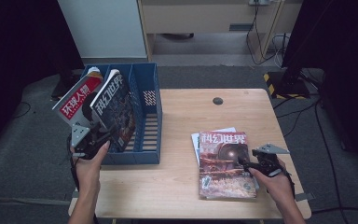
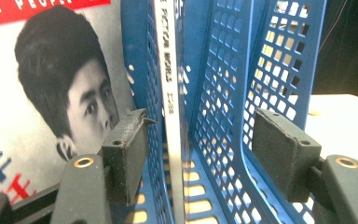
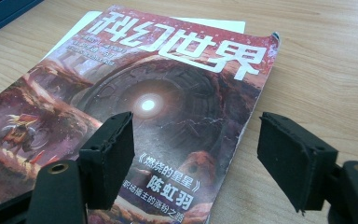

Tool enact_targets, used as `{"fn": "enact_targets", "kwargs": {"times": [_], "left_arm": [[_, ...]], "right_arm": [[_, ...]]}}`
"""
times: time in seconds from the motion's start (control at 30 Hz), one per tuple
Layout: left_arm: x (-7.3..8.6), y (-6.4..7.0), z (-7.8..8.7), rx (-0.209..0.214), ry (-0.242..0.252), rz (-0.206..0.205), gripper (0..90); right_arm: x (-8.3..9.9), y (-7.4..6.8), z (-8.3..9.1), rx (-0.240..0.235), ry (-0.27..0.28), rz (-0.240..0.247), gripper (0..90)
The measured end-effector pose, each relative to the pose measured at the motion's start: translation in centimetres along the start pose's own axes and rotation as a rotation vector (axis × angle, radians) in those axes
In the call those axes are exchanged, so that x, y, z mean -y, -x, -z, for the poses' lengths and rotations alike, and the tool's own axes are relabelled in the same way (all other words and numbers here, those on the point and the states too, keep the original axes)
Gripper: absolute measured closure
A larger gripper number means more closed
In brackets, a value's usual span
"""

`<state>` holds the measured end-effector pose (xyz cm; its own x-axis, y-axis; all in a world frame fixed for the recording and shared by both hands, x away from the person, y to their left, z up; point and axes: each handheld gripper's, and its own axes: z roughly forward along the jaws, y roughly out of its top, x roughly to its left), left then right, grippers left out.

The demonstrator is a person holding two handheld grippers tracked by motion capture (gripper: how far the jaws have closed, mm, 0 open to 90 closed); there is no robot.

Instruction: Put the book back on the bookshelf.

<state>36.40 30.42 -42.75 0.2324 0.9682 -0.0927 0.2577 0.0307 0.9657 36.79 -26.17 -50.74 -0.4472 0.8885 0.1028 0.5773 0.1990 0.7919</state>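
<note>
At the bench's left edge your left gripper (image 1: 103, 135) sits at the front of the blue file rack (image 1: 147, 116), its jaws standing apart. In the left gripper view the white spine of a sci-fi magazine (image 2: 170, 93) runs upright between the two pads (image 2: 126, 149) without either pad pressing it; the same magazine (image 1: 116, 109) leans leftward in a rack compartment in the high view. Just left of it, the red-and-white people magazine (image 1: 77, 100) tilts the same way in the rack's leftmost compartment, its cover portrait (image 2: 70, 84) showing behind your left pad.

The middle of the bench (image 1: 177, 177) lies bare wood, with a small dark round cap (image 1: 217, 101) near the far edge.

Toward the right front corner, a second sci-fi magazine (image 1: 223, 163) lies flat, cover up, on top of a white sheet or booklet (image 1: 196, 142) whose corner pokes out at its left. Your right gripper (image 1: 243, 164) hovers at that magazine's right edge, jaws held wide. In the right gripper view the left pad (image 3: 109, 156) stands over the cover (image 3: 168, 102) and the right pad over bare bench; whether they touch is not clear.
</note>
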Motion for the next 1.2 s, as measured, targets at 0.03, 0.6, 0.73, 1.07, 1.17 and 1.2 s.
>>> {"fn": "enact_targets", "kwargs": {"times": [0.03,0.6,0.73,1.07,1.17,1.2], "left_arm": [[0.2,0.1,0.1,0.002,-0.001,0.000,35.8],[2.6,1.2,1.4,0.036,-0.034,-0.025,34.4],[2.8,1.2,1.4,0.049,-0.046,-0.025,34.3],[2.5,3.0,1.0,0.091,-0.062,-0.057,33.9],[2.4,3.8,0.8,0.123,-0.064,-0.055,33.3],[2.3,4.4,0.6,0.144,-0.066,-0.058,33.2]], "right_arm": [[0.0,0.0,0.0,0.000,0.003,0.003,29.3],[0.1,0.0,-0.1,0.010,-0.007,0.022,34.2],[0.0,0.0,-0.1,0.008,-0.004,0.022,34.5],[0.0,0.1,0.0,0.012,-0.002,0.018,35.3],[0.0,0.1,0.0,0.012,-0.001,0.021,35.8],[0.0,0.2,0.0,0.013,-0.001,0.023,36.1]]}}
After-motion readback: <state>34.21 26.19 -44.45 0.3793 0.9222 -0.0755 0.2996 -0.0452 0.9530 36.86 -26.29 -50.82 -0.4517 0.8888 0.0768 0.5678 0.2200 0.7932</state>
